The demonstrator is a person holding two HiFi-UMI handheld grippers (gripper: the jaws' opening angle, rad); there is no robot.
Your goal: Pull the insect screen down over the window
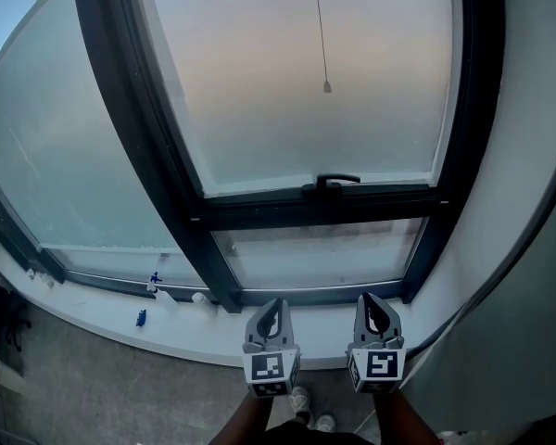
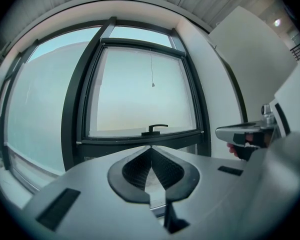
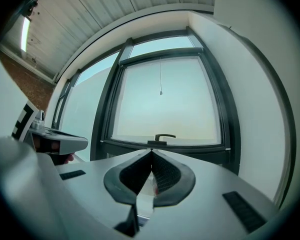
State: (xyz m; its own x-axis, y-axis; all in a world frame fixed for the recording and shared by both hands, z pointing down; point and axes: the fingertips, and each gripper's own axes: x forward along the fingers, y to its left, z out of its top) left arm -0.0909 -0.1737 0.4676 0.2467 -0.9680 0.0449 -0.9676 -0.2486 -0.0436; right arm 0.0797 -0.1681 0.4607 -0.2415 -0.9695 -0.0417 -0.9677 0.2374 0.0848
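Above the handle (image 1: 331, 182) hangs the cord (image 1: 327, 87) — vertical, high and well ahead of both tools; left gripper (image 1: 275, 309) and right gripper (image 1: 372, 304) are closed tight, empty; neither sits clearly nearer.

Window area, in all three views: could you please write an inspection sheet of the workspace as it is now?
Surface: white window sill below the dark window frame.
Job's things: pull cord hangs in front of the pane, untouched; window handle lies level; insect screen not seen.
Clutter: small blue item and small white items on the sill.
Grippers: left gripper and right gripper are both shut, empty, and short of the window.
Cables: nothing seen besides the pull cord.
Surroundings: white wall at the right, grey floor, shoes.
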